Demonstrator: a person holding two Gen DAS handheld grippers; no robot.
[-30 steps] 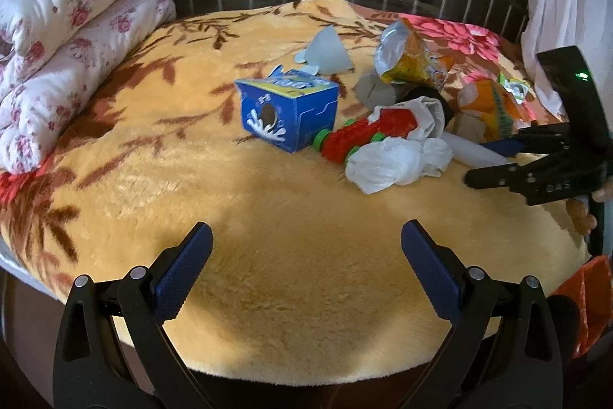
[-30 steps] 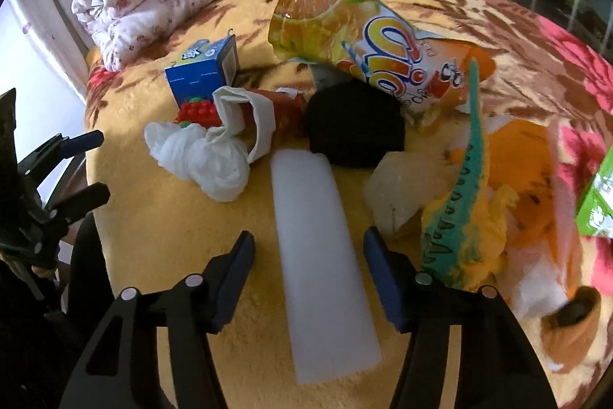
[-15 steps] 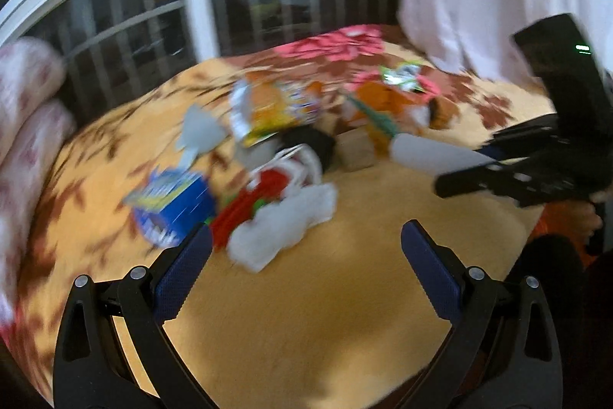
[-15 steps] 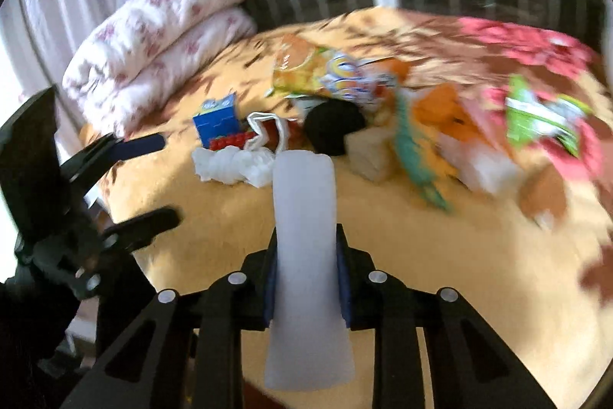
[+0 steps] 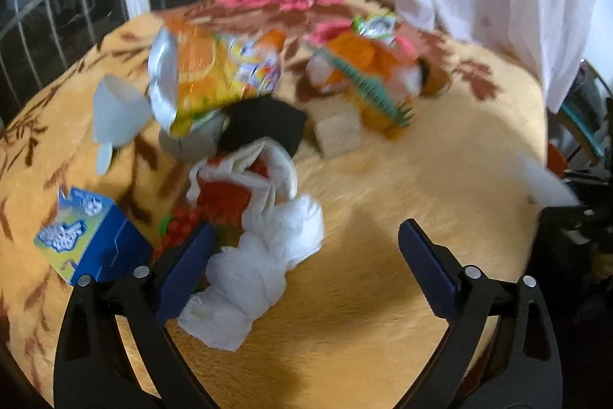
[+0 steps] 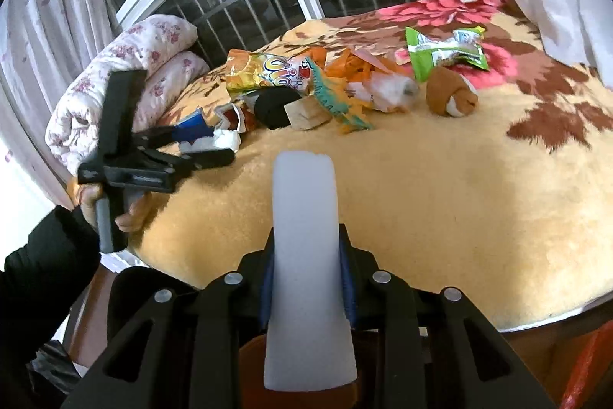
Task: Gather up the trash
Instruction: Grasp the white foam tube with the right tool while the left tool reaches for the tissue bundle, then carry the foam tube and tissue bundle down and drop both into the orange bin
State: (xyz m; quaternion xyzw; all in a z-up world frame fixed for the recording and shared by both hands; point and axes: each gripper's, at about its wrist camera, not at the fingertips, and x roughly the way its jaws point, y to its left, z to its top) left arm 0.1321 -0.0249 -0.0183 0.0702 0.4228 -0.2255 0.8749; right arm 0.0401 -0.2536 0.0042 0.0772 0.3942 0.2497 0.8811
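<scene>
Tissue wad before carton (blanket beneath).

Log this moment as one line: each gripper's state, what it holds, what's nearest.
right gripper: shut on white foam piece | left gripper: open, empty, beside white tissue wad | bed: trash remains

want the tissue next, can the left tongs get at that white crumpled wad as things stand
Probably yes: the left tongs are open, the white crumpled wad lies by the left pad, nothing on top. The red toy sits close behind.

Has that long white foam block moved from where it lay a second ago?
Yes. The white foam block has left the pile by the black lump; the right claw grips it, lifted off the yellow blanket.
</scene>
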